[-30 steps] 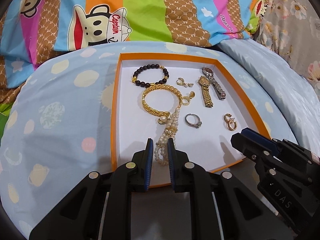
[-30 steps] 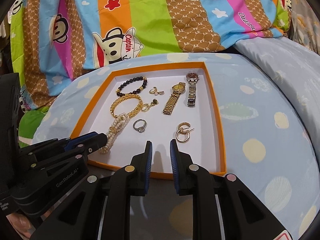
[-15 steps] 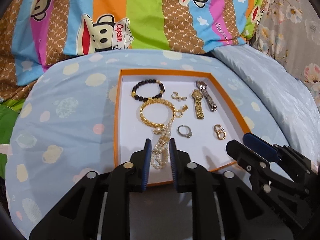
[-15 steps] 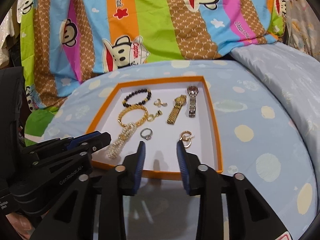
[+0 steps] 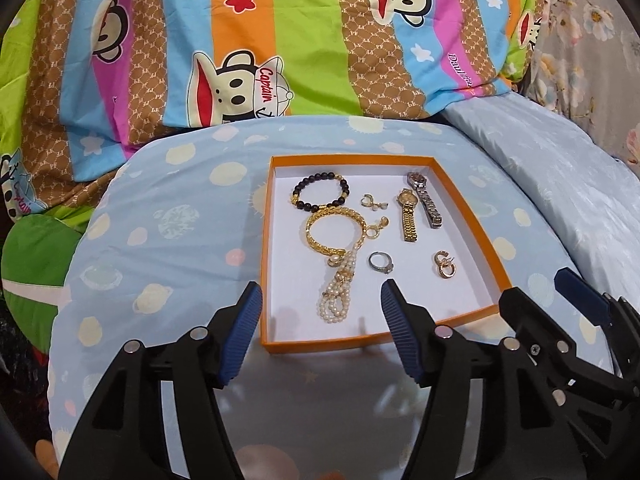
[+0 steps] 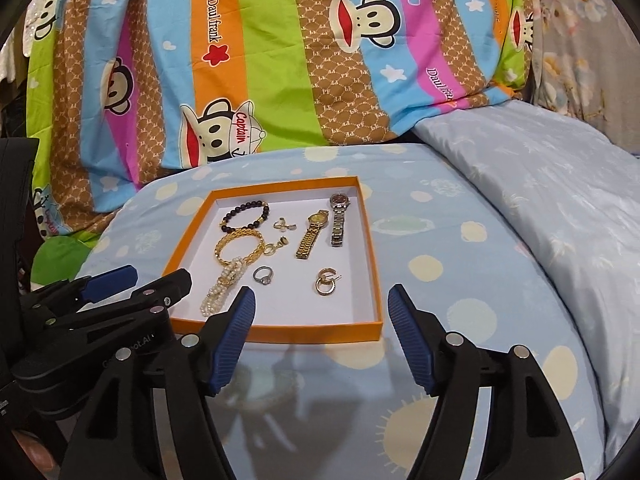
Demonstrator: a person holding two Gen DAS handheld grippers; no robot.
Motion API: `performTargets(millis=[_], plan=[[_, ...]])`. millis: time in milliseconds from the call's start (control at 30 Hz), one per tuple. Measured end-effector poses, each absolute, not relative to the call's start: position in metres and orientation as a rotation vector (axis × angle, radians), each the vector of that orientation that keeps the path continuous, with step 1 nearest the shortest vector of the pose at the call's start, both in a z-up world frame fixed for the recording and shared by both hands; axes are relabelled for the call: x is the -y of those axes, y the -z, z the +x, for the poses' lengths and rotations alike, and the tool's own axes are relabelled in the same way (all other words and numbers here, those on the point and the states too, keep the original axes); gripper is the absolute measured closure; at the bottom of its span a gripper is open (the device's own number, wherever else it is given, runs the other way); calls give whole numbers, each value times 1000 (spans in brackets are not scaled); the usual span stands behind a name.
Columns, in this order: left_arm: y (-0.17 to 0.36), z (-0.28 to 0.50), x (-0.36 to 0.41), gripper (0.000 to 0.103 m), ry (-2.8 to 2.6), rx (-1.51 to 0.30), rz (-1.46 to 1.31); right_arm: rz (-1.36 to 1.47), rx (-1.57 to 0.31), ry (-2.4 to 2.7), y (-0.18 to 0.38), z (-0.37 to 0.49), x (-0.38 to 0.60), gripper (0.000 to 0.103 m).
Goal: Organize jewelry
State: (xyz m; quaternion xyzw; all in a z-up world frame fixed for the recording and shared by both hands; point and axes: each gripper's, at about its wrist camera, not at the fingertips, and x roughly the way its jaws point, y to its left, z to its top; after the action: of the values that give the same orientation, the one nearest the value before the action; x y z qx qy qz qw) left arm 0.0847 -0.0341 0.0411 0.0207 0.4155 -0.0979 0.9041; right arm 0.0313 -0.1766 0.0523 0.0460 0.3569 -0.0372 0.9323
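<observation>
An orange-rimmed shallow box (image 5: pixel 470 208) (image 6: pixel 280 333) lies on the pale blue spotted bedding. Inside lie a black bead bracelet (image 5: pixel 320 192) (image 6: pixel 246 216), a gold chain bracelet (image 5: pixel 334 230) (image 6: pixel 240 246), a pearl strand (image 5: pixel 338 296) (image 6: pixel 222 286), a ring (image 5: pixel 380 262) (image 6: pixel 263 275), a gold watch (image 5: pixel 408 216) (image 6: pixel 312 234), a silver watch (image 5: pixel 425 199) (image 6: pixel 339 219) and gold earrings (image 5: pixel 444 265) (image 6: pixel 326 281). My left gripper (image 5: pixel 320 304) hovers above the box's near edge, jaws opening, nothing between them. My right gripper (image 6: pixel 320 306) hangs likewise, jaws opening and empty.
A bright striped cartoon-monkey blanket (image 5: pixel 280 40) (image 6: pixel 280 60) rises behind the box. A paler blue quilt (image 6: pixel 540 200) lies to the right. The other gripper shows at each view's side: right one (image 5: pixel 580 320), left one (image 6: pixel 100 300).
Both grippers went from nearly shut to wide open. Both drew back and up from the box, which now looks smaller and farther. The jewelry has not moved.
</observation>
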Motion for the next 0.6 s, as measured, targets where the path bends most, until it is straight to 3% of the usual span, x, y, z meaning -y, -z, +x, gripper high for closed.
performTargets(millis=[233,500,600], plan=[[-44,79,31,34,147,-849,74,71,-738,76,-56,27,171,35],[-46,78,30,33,117,-845,94,60,-741,81,-56,27,168,34],[-47,78,29,28,99,-843,96,67,-740,78,-56,27,169,34]])
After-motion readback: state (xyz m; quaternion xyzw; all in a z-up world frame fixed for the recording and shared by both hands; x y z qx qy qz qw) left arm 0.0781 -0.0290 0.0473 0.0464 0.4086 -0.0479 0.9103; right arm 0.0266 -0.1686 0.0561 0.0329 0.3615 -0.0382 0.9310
